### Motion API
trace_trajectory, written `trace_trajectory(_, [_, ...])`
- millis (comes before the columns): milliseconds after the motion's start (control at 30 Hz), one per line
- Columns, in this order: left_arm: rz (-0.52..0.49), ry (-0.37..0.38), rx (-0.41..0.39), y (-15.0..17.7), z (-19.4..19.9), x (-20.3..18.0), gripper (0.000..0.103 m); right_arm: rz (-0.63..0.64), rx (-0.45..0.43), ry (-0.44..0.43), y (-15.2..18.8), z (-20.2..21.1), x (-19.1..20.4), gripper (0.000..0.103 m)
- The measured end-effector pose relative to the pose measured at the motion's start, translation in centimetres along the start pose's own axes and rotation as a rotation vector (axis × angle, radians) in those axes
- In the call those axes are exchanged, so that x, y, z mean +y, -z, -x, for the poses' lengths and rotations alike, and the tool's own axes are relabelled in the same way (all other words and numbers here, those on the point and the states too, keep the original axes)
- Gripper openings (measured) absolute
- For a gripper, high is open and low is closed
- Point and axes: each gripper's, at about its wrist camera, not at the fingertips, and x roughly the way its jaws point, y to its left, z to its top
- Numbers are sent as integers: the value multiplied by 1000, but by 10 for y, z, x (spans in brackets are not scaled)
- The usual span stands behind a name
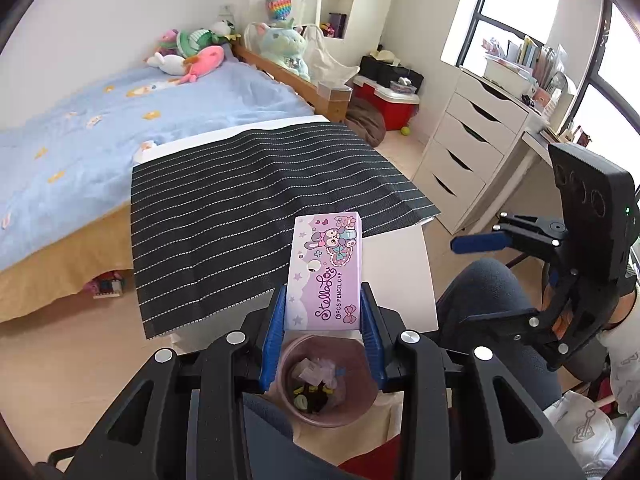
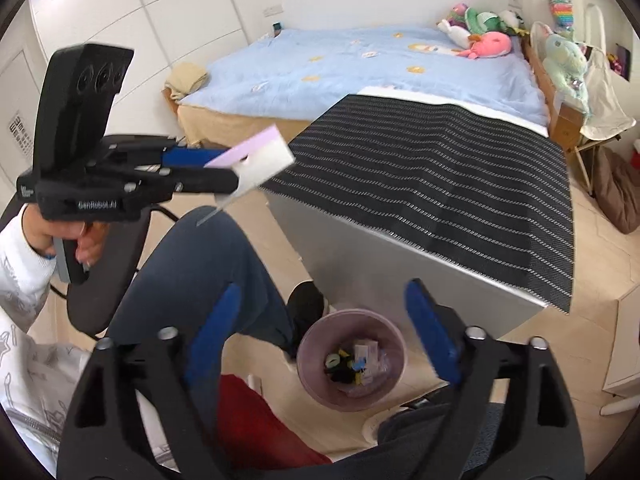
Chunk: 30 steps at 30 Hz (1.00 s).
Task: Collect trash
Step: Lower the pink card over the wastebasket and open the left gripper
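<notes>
My left gripper [image 1: 323, 292] is shut on a purple pencil-cap box [image 1: 326, 256], its blue pads pressing the box's two long sides. The box hangs over a pink waste bin [image 1: 332, 424] on the floor, which holds several scraps. In the right wrist view the same box [image 2: 260, 156] sticks out of the left gripper [image 2: 226, 162] at the upper left, well above the bin [image 2: 394, 336]. My right gripper [image 2: 324, 286] is open above the bin with nothing between its fingers. One of its blue fingers [image 1: 480, 242] shows at the right of the left wrist view.
A white table under a black striped cloth [image 1: 240, 200] stands just behind the bin. The person's knee [image 2: 208, 264] and foot [image 2: 306, 300] are beside the bin. A bed [image 1: 80, 128] with plush toys lies beyond, and white drawers [image 1: 468, 140] are at the right.
</notes>
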Motion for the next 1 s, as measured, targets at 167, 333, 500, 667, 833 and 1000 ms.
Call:
trace_trajectory(167, [-7, 10, 7, 3, -1, -4, 35, -37, -4, 24, 0, 7, -2, 97])
trace_trajectory(333, [-17, 21, 19, 5, -2, -8, 35, -60, -38, 67, -3, 22, -4, 98])
trace_trajectory(500, [-34, 31, 28, 8, -4, -15, 35, -80, -73, 114, -5, 37, -6, 98])
trace_trajectory(667, [-60, 35, 41, 11, -5, -22, 35, -111, -102, 156, -8, 48, -13, 98])
trace_trajectory(833, [-81, 56, 43, 12, -6, -27, 42, -143, -114, 166, -9, 54, -22, 98])
trace_trajectory(1000, [-71, 71, 26, 14, -9, -29, 88, -146, -115, 166, -9, 55, -22, 98])
